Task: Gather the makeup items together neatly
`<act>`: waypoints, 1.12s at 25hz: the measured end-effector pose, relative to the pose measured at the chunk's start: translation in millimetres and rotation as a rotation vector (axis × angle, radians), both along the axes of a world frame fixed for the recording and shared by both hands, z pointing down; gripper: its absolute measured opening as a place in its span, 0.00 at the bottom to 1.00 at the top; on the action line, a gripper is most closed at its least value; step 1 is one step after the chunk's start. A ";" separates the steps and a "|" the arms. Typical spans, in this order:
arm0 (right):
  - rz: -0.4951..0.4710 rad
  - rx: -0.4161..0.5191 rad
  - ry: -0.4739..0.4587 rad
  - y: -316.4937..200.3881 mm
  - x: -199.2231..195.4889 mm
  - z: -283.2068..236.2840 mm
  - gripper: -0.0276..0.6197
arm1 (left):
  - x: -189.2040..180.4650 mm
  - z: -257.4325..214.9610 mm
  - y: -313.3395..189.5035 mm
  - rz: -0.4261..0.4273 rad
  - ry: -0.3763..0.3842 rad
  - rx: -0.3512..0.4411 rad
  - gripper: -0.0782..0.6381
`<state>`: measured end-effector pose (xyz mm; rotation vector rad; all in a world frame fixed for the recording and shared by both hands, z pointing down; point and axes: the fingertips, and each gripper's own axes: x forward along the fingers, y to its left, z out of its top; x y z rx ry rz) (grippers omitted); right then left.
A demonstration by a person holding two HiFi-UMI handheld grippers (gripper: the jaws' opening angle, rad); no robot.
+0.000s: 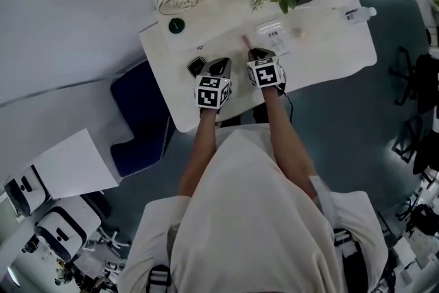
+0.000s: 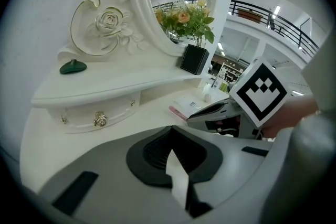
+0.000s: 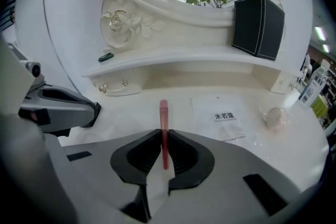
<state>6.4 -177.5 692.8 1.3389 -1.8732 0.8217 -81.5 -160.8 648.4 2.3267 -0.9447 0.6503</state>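
White dressing table [image 1: 329,58], seen from above and from both grippers, left to right. On the raised shelf under the ornate white mirror frame [image 2: 107,21] lies a small dark-green rounded item [image 2: 73,66]. A small black case [image 1: 196,66] rests on the tabletop just beside the left gripper [image 2: 171,128], whose jaws are pressed together with nothing between them. The right gripper [image 3: 164,136] stands close alongside, its jaws clamped on a slim pink cosmetic stick [image 3: 164,112] that points towards the mirror, its far end over the tabletop. Further right lie a clear flat packet with a printed label [image 3: 223,118], a pale round puff in clear wrap [image 3: 274,117] and a white bottle [image 1: 360,13]. A black square vase of flowers [image 3: 258,26] stands on the shelf.
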 end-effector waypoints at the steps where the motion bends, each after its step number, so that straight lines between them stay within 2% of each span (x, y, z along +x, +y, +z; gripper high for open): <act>1: 0.010 -0.010 0.004 0.7 0.1 2.2 0.16 | -2.6 0.5 0.4 0.001 -0.002 -0.001 0.13; 5: 0.033 -0.032 0.031 2.0 2.1 7.9 0.16 | -13.7 0.3 -0.5 -0.011 -0.002 -0.005 0.13; 19: 0.024 0.071 0.050 5.0 -7.2 -13.4 0.23 | -53.3 -5.8 9.1 -0.120 0.015 0.027 0.13; 23: -0.022 0.108 0.041 10.3 -29.2 -24.5 0.25 | -69.9 -7.6 19.3 -0.150 0.013 0.038 0.13; 28: -0.103 0.121 0.000 21.8 -75.7 -30.0 0.28 | -98.5 -10.2 30.2 -0.193 -0.010 0.058 0.13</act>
